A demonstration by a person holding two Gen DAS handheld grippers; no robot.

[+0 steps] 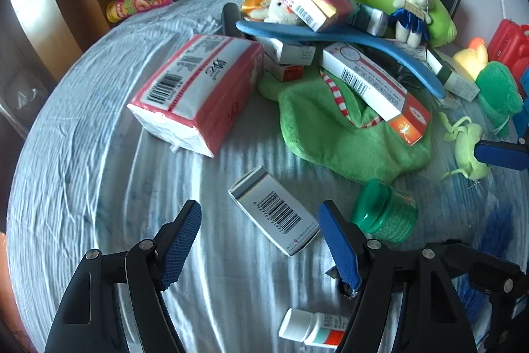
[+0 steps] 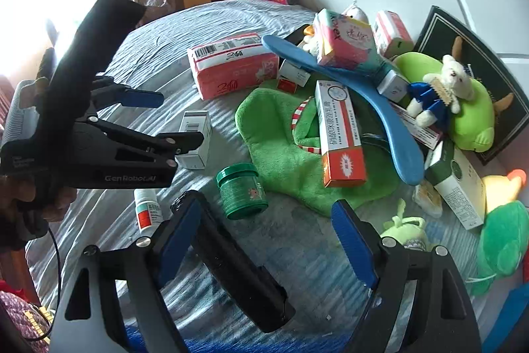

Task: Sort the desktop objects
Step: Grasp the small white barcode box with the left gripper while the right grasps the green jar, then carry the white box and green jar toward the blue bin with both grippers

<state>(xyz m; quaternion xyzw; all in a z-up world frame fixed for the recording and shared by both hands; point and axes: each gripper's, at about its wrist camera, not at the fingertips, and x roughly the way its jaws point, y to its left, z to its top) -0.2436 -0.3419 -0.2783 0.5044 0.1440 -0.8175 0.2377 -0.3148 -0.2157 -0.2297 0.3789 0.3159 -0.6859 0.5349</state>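
My left gripper (image 1: 259, 245) is open just above a small white barcoded box (image 1: 274, 214) that lies between its fingers; in the right wrist view the gripper (image 2: 172, 118) hovers at that box (image 2: 195, 138). My right gripper (image 2: 267, 240) is open and empty over the cloth, with a black cylinder (image 2: 241, 267) lying by its left finger. A green jar (image 1: 385, 210) (image 2: 243, 191) and a small white pill bottle (image 1: 312, 328) (image 2: 147, 209) lie nearby. A pink tissue pack (image 1: 198, 91) (image 2: 234, 65) sits further back.
A pile at the back right holds a green plush mitt (image 2: 287, 161), an orange-white medicine box (image 2: 340, 134), a blue shoehorn (image 2: 380, 95), a teddy bear (image 2: 439, 88), green plush toys and more boxes. A chips can (image 1: 142, 0) lies at the far edge by wooden furniture.
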